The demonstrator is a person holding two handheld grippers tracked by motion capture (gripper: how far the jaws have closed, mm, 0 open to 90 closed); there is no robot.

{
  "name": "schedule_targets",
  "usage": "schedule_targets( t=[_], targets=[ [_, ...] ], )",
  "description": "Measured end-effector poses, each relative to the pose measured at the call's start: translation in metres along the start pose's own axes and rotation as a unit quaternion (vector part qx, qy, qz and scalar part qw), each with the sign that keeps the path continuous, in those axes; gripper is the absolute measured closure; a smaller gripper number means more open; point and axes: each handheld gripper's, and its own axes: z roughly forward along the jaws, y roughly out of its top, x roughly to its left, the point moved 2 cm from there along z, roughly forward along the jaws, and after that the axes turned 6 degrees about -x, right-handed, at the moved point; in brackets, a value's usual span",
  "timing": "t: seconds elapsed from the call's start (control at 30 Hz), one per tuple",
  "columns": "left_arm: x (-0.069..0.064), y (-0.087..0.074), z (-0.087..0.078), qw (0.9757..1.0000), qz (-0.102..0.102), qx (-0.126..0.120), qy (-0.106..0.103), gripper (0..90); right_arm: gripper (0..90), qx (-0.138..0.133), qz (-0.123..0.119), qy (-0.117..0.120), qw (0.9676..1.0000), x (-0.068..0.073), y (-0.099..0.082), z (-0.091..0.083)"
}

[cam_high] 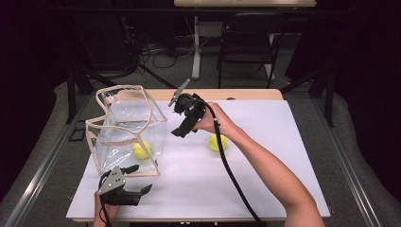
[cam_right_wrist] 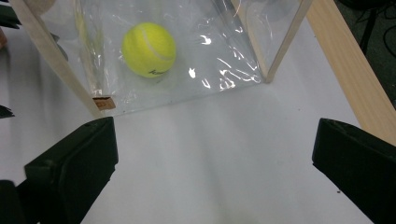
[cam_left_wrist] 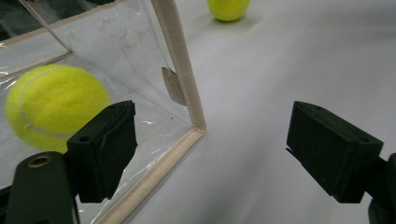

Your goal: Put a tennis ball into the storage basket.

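A clear plastic bag (cam_high: 124,124) with beige trim stands open on the left of the white sheet (cam_high: 274,179). Inside it lies a yellow tennis ball (cam_high: 141,150); the left gripper view shows this ball (cam_left_wrist: 55,105) through the clear wall, and the right gripper view shows it (cam_right_wrist: 148,49) too. A second tennis ball (cam_high: 216,142) (cam_left_wrist: 228,8) rests on the sheet right of the bag. My left gripper (cam_high: 141,178) (cam_left_wrist: 212,140) is open at the bag's near right corner (cam_left_wrist: 187,93). My right gripper (cam_high: 184,128) (cam_right_wrist: 210,154) hangs open just right of the bag (cam_right_wrist: 224,56), with nothing between its fingers.
The wooden table edge (cam_right_wrist: 345,60) runs along the far side of the sheet. A black chair (cam_high: 248,42) and a table leg (cam_high: 196,47) stand on the floor behind. The right gripper's cable (cam_high: 231,175) trails across the sheet past the second ball.
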Motion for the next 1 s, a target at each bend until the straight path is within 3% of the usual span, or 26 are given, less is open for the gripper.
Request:
schedule_targets(
  t=[0.43, 1.0],
  targets=[
    [-0.002, 0.001, 0.001, 1.0000, 0.005, 0.004, -0.004, 15.8, 0.0, 0.007, 0.004, -0.004, 1.0000, 0.002, -0.025, 0.000],
    [-0.002, 0.001, 0.000, 1.0000, 0.004, 0.003, -0.002, 15.8, 0.0, 0.023, 0.006, 0.001, 0.9997, 0.009, -0.054, 0.011]
  ],
)
